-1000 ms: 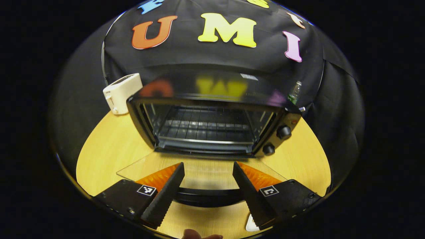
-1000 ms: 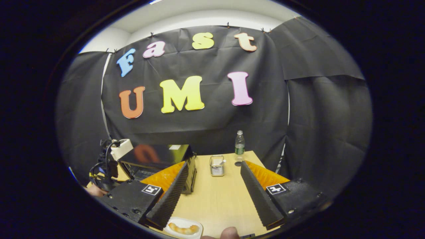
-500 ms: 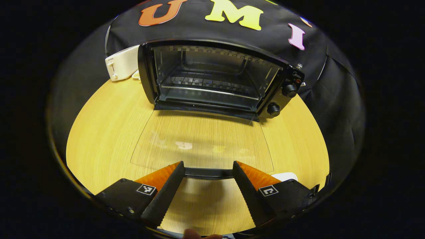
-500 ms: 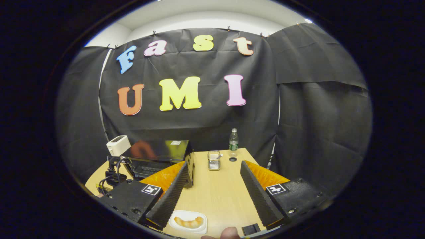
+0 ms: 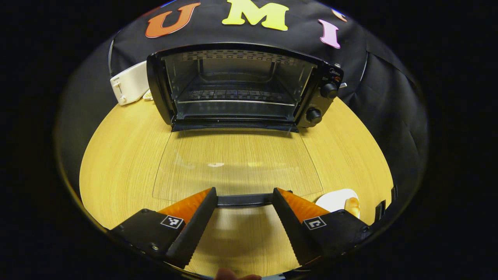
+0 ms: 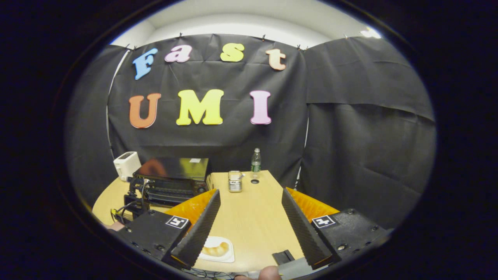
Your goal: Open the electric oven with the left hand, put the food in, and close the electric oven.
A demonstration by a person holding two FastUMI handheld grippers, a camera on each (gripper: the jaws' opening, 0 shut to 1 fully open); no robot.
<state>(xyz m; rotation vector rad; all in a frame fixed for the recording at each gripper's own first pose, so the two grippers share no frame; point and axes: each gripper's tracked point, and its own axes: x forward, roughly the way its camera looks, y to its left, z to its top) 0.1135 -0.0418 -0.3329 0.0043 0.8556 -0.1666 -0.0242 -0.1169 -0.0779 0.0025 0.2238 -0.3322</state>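
Observation:
The black electric oven [image 5: 319, 101] stands open at the back of the table, its wire rack [image 5: 233, 95] bare. Its glass door [image 5: 237, 163] lies flat toward me, and the black door handle [image 5: 243, 200] runs across the gap between the fingers of my open left gripper [image 5: 244, 192]. A white plate [image 5: 334, 198] holding a golden bread roll [image 5: 352, 206] sits just right of that gripper. In the right gripper view, the plate [image 6: 227, 254] with the roll [image 6: 217, 249] lies below the left finger of my open, empty right gripper [image 6: 251, 192]. The oven [image 6: 171, 182] is at the left.
A white toaster [image 5: 128, 82] stands left of the oven. At the table's far edge are a water bottle [image 6: 255, 160] and a small metal holder [image 6: 234, 181]. A small black object [image 6: 283, 256] lies near the front edge. Two knobs [image 5: 328, 90] are on the oven's right side.
The oven door has swung from half open down to flat, with my left gripper following its handle down and back. My right gripper has drawn back, still open.

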